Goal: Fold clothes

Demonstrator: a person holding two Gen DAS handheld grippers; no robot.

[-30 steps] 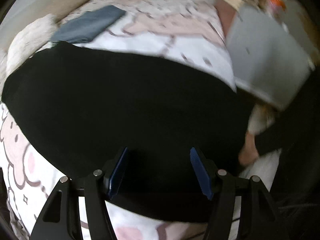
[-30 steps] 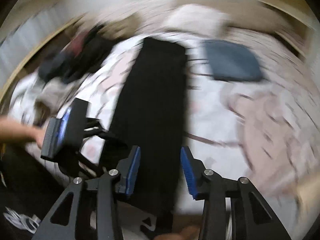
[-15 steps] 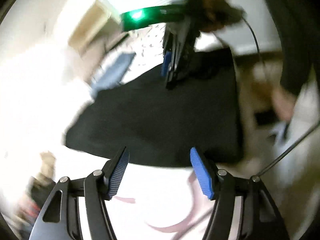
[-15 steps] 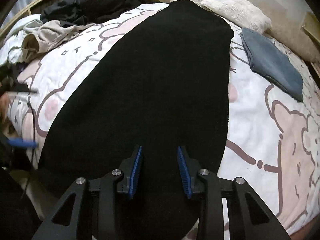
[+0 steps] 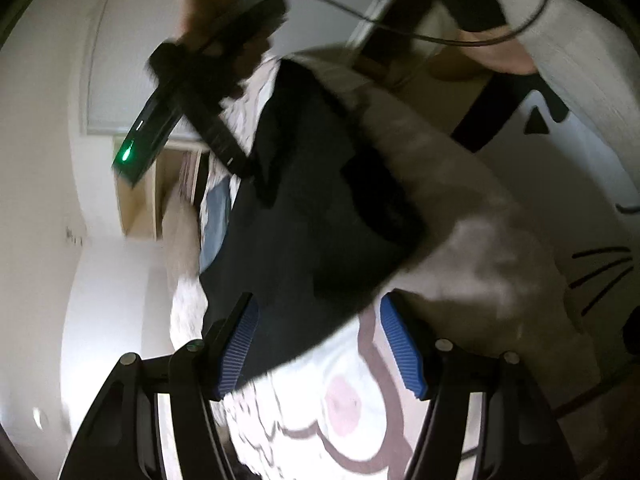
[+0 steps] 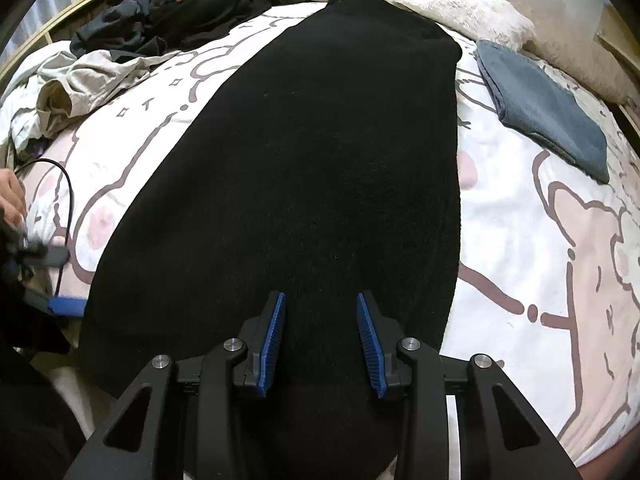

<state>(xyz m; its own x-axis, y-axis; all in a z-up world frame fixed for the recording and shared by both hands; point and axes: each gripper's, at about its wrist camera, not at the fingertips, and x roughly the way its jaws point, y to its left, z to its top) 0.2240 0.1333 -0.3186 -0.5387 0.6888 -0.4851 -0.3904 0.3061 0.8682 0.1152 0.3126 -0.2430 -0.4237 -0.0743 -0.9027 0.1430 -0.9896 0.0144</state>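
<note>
Garment: black garment [image 6: 304, 184] flat on the bed [image 6: 540, 280], long axis from lower centre to top centre.
Right tongs [image 6: 321, 336]: part open, empty, over its near end.
Left tongs [image 5: 318, 346]: wide open, empty, at the garment's corner.
View gap: only the right view shows the clothes pile [image 6: 168, 20] and folded blue item [image 6: 544, 108]; the left view is blurred.

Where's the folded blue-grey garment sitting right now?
In the right wrist view, the folded blue-grey garment lies at upper right on the cartoon-print bedspread, just right of the long black garment and below the fluffy white pillow.
</note>
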